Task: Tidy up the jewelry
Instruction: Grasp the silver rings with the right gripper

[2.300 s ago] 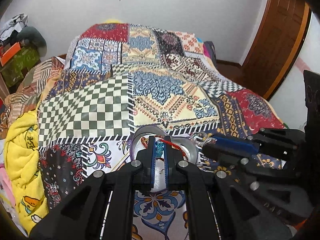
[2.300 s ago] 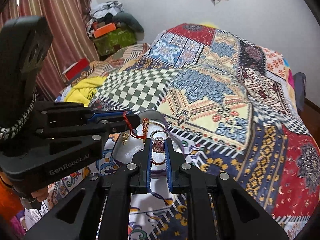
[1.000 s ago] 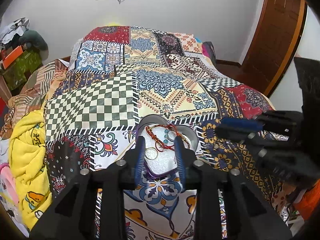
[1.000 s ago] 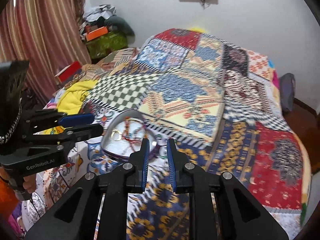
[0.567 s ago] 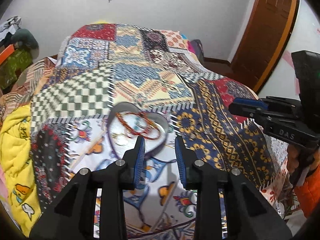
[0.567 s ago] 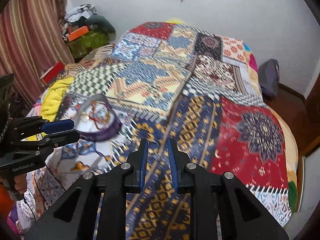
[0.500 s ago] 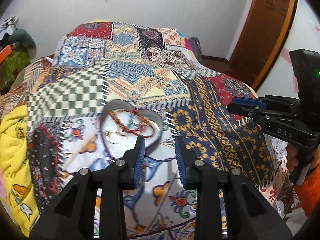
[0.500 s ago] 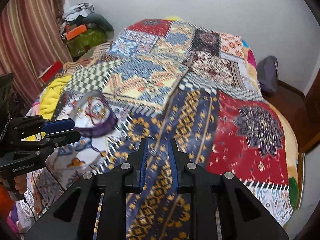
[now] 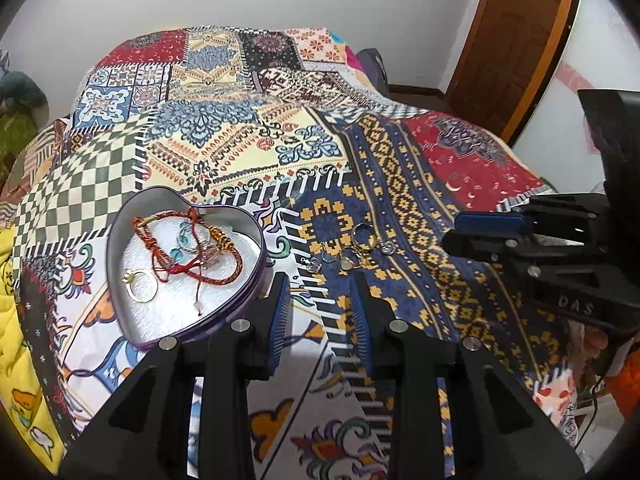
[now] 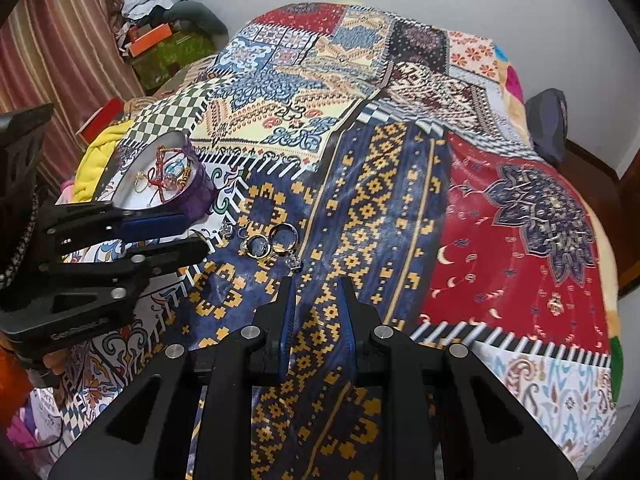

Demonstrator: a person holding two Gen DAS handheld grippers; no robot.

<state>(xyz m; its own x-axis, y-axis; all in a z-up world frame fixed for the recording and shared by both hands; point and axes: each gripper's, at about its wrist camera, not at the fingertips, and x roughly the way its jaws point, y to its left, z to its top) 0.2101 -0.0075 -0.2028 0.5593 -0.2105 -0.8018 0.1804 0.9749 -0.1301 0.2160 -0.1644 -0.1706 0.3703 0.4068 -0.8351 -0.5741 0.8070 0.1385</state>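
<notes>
Bedroom setup: a bed under a loud patchwork bedspread (image 9: 248,152), white wall behind, wooden door (image 9: 516,40) off to the side. The heart-shaped tin (image 9: 120,216) sits on the bedspread with red cord bracelets (image 9: 188,256), a gold ring (image 9: 142,286) and some beads already inside.

What's changed: a couple of seconds back both grippers were right over the tin, each pinching a piece of jewelry. Now both have let go, backed off and swung across toward the loose rings (image 10: 272,242) lying on the blue-and-yellow patch, well clear of the tin.

The left gripper (image 9: 320,308) has its jaws partly apart with nothing between them. The right gripper (image 10: 316,312) shows a narrow gap, also empty, and hovers just short of the pile.

So my read is that one drop-off is done and the next pickup is coming. Those little rings lying flat on soft fabric look fiddly to grab.
</notes>
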